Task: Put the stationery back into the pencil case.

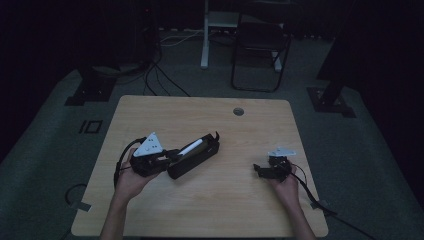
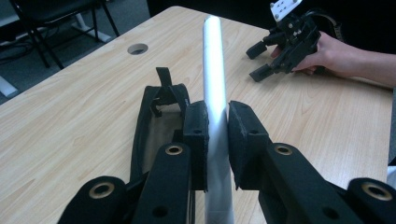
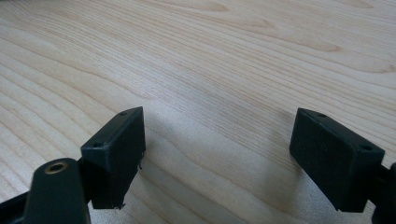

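White tube (image 2: 215,84), just 1 of it, and you've got it clenched between the pads of your left gripper (image 2: 217,135), hovering right above the black case (image 2: 154,126) near the middle of the table (image 1: 165,110). 1 case, lying open on the wood, its strap loop sticking up at the far end. 2 grippers in play: your right gripper (image 1: 265,170) sits well apart on the table's right side, jaws spread wide with nothing but bare wood between them. The tube's near end runs off the bottom of the left gripper view, so you can't see where it stops. The room is dim; the case's inside is hard to make out.
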Demonstrator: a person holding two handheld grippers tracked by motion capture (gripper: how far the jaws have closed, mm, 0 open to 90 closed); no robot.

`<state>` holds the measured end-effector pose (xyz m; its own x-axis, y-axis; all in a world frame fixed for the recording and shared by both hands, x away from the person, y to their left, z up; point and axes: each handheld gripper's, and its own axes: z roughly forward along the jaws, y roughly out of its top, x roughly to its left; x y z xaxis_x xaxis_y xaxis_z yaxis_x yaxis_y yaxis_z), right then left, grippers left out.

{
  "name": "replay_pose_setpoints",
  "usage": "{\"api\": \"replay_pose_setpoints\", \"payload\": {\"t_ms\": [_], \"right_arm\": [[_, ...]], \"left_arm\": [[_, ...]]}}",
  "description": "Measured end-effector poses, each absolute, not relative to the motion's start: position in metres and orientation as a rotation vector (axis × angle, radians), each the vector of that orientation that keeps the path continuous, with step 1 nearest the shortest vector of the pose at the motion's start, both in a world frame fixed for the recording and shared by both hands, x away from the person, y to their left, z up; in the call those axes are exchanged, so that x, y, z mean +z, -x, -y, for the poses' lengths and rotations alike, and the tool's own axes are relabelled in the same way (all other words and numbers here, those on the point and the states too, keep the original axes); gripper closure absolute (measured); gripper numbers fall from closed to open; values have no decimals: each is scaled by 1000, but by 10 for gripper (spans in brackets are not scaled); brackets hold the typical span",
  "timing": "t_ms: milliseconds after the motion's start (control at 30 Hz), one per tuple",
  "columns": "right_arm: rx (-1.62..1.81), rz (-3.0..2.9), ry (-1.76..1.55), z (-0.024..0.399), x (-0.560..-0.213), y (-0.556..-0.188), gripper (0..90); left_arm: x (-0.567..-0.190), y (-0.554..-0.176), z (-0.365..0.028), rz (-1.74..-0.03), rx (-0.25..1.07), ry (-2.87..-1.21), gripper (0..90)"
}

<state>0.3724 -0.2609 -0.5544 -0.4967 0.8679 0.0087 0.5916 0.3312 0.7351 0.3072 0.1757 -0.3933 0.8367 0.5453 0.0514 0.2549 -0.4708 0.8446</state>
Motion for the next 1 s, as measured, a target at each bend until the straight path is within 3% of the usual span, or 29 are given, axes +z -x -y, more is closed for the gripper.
{"api": "replay_pose_setpoints", "payload": {"t_ms": [1000], "right_arm": [[976,-2215,-1290,261,-554,-372,184]], "left_arm": [[-400,-325,-179,-613,398,-2071,788]]}}
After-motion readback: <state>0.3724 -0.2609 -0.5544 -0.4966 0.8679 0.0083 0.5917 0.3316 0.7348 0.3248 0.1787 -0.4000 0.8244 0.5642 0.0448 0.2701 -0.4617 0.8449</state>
